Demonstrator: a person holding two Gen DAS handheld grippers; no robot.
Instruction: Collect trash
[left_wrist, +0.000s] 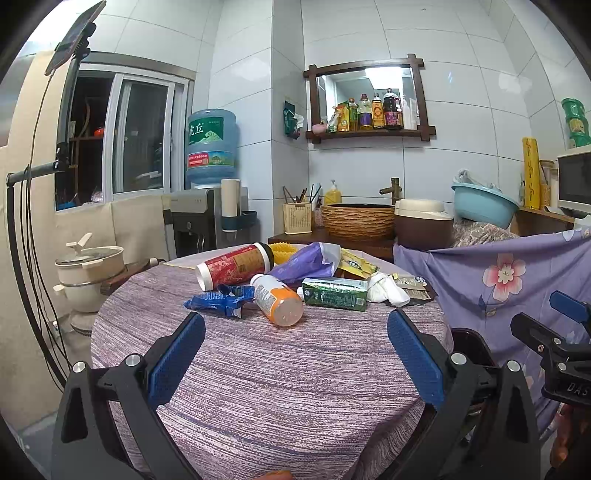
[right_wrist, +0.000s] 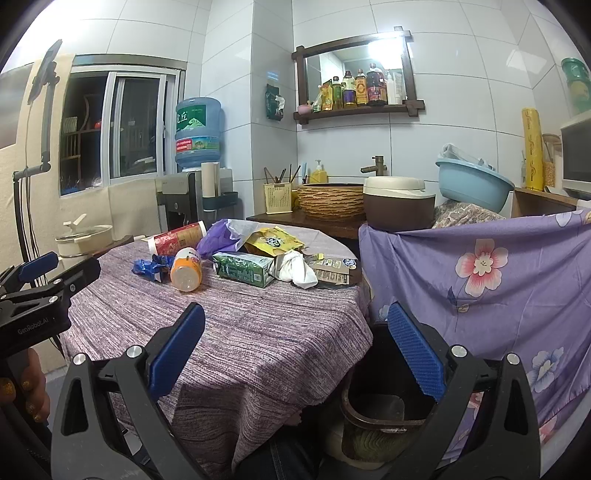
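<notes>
Table (left_wrist: 258, 369): round, draped in a purple striped cloth, bare on the near half.
Trash pile: clustered on the far half of the table, well apart from both grippers.
Orange bottle (left_wrist: 279, 300): on its side, base toward the camera, nearest piece to the left gripper.
Blue wrapper (left_wrist: 218, 301): crumpled, just left of the orange bottle, touching it.
Red canister (left_wrist: 234, 266): lying down behind the blue wrapper, white end to the left.
Purple bag (left_wrist: 306, 260): slumped behind the orange bottle.
Green carton (left_wrist: 335, 293): flat on its side, right of the orange bottle.
White tissue (left_wrist: 386, 290): bunched against the carton's right end.
Yellow packet (right_wrist: 273, 242): behind the carton, partly under other pieces.
Left gripper (left_wrist: 295, 334): spread wide, empty, hovering above bare cloth.
Right gripper (right_wrist: 295, 326): spread wide, empty, poised over the table's right edge.
Bin (right_wrist: 373, 410): dark, on the floor beside the table, below the right gripper.
Floral cloth (right_wrist: 480, 280): purple, hanging to the right of the table.
</notes>
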